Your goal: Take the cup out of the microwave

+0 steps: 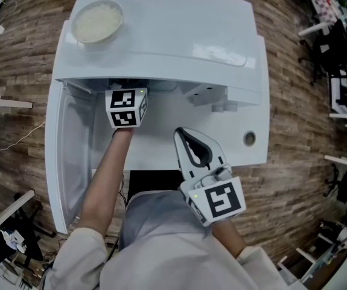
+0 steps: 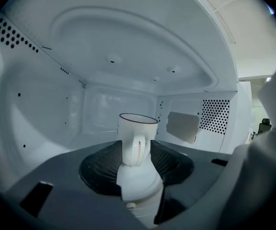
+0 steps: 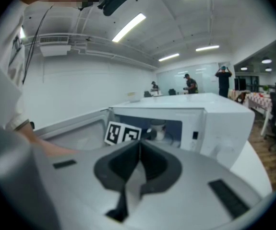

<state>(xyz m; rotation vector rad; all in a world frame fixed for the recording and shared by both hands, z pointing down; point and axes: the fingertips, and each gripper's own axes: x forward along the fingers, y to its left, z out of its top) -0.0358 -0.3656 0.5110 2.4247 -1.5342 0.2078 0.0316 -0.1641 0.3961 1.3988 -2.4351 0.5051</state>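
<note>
The cup (image 2: pixel 138 137), white with a dark rim, stands upright near the middle of the cavity floor of the microwave (image 1: pixel 179 38), clear of both side walls and of the back wall. The door (image 1: pixel 61 156) hangs open at the cavity's left edge, and a bowl (image 1: pixel 96 22) of something pale sits on the back left corner of the microwave's top.

The left gripper (image 2: pixel 138 172) is inside the cavity, pointing in almost level. Its jaws stand wide apart and press on nothing. The cup lies straight ahead of them, on the line of the gap. It looks to be at or just past the fingertips rather than seated between the pads, though the left gripper view does not show whether its base is already between them. The cup's long axis is vertical, across the level spread of the jaws, and its handle faces straight back toward the gripper. A short push forward would probably bring the pads to either side of the body, with the handle sitting in the gap. If the pads closed sooner, they would likely catch only the handle.

The right gripper (image 1: pixel 179 132) is held outside, over the table (image 1: pixel 236 153) in front of the microwave's control side. Its jaws are together and hold nothing. The left gripper is plainly the nearer one, so the grasp falls to it.
</note>
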